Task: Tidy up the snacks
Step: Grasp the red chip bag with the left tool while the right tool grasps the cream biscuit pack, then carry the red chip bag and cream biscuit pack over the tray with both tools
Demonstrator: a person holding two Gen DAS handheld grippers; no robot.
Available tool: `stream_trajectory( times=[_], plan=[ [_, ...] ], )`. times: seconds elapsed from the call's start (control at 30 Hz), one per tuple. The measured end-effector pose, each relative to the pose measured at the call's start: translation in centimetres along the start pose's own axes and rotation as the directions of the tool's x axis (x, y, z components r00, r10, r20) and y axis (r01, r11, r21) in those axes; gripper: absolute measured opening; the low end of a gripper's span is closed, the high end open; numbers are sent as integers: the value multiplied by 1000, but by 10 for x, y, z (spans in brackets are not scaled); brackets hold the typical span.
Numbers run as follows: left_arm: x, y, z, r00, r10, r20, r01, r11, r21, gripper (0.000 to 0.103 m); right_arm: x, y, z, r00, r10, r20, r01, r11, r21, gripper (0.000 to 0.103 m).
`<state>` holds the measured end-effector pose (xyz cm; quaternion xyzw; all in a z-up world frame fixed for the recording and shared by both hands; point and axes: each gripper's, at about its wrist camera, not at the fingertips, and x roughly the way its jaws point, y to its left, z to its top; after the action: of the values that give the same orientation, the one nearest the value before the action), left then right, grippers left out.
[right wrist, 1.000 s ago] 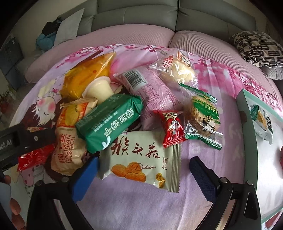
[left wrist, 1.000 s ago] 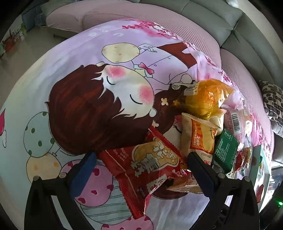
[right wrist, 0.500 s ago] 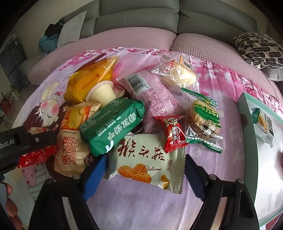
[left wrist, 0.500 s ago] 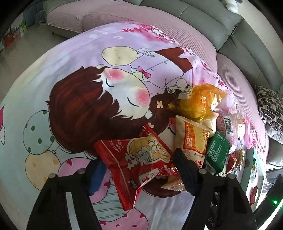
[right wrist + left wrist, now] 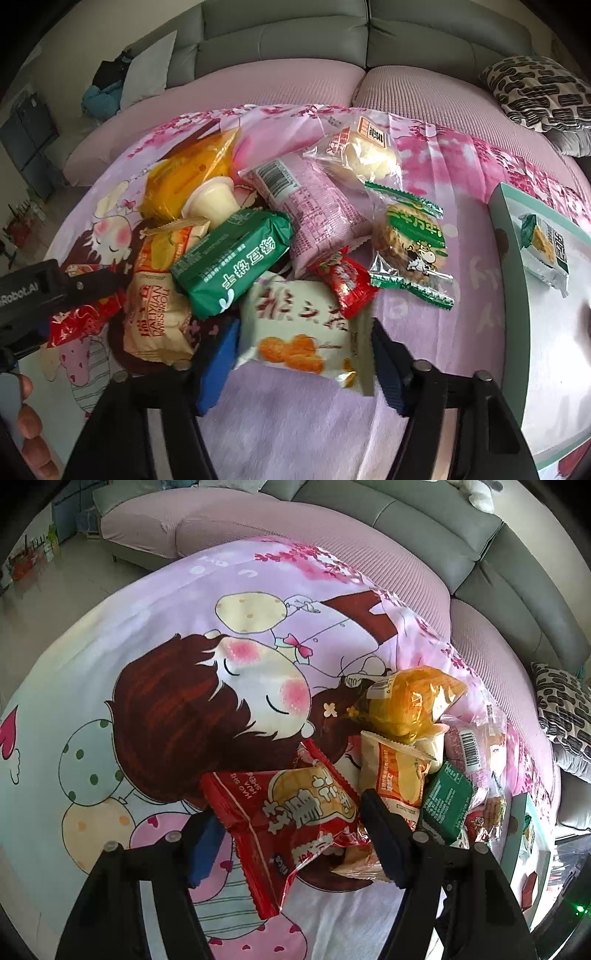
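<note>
the left gripper [image 5: 291, 827] has just been closing and now pinches the red snack packet [image 5: 295, 812] between its pads, the wrapper crumpled against both fingers above the cartoon-print cloth [image 5: 147, 657]. the right gripper [image 5: 303, 354] has likewise been closing, and its jaws now press on the two side edges of the white packet with orange cookies [image 5: 299, 332], which lies at the near edge of the pile on the lilac part of the cloth. just beyond that packet, a green wrapped bar [image 5: 232, 258] lies tilted over a cream swiss-roll packet [image 5: 155, 314], and a small red candy packet [image 5: 347, 280] touches the white packet's far corner. farther back sit a pink barcode packet [image 5: 314, 210], a clear packet with a green-labelled round cake [image 5: 410, 240], a pale jelly cup [image 5: 210, 199], an orange bag [image 5: 184, 173] and a clear bread packet [image 5: 358, 151]. to the right, apart from the pile, a mint-rimmed box [image 5: 498, 240] holds one small packet [image 5: 543, 243]. at the left edge of the right wrist view, a person's fingers [image 5: 29, 424] show beside the left gripper's black body. behind everything runs a grey and pink sofa [image 5: 295, 44] with a patterned cushion [image 5: 535, 92].
</note>
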<state>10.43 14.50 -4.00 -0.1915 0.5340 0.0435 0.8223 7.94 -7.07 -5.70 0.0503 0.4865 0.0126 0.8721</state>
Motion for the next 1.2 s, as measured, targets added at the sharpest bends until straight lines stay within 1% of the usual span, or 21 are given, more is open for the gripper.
stream_trajectory(
  times=[0.1,0.2,0.73,0.83,0.97,1.2],
  plan=[
    [-2,0,0,1000,3,9,-3,1000,-2,72,-2,-2,0,1000,-11,-15,11,1000,2,65],
    [-5,0,0,1000,1,20,-1,1000,-5,72,-3,-5,-1,1000,-1,-15,1,1000,10,63],
    [-28,-2,4,996,-9,92,10,1000,-16,72,-27,-20,1,1000,-6,10,6,998,68,62],
    [-35,-4,4,993,-15,115,16,1000,-10,71,-36,-24,2,1000,-5,27,3,997,78,62],
    [-45,-11,5,989,-29,143,28,1000,5,71,-51,-28,7,997,-14,74,7,996,89,62],
    [-57,-27,2,983,-45,176,37,998,50,71,-62,-41,10,995,-9,98,-4,992,126,62]
  ],
)
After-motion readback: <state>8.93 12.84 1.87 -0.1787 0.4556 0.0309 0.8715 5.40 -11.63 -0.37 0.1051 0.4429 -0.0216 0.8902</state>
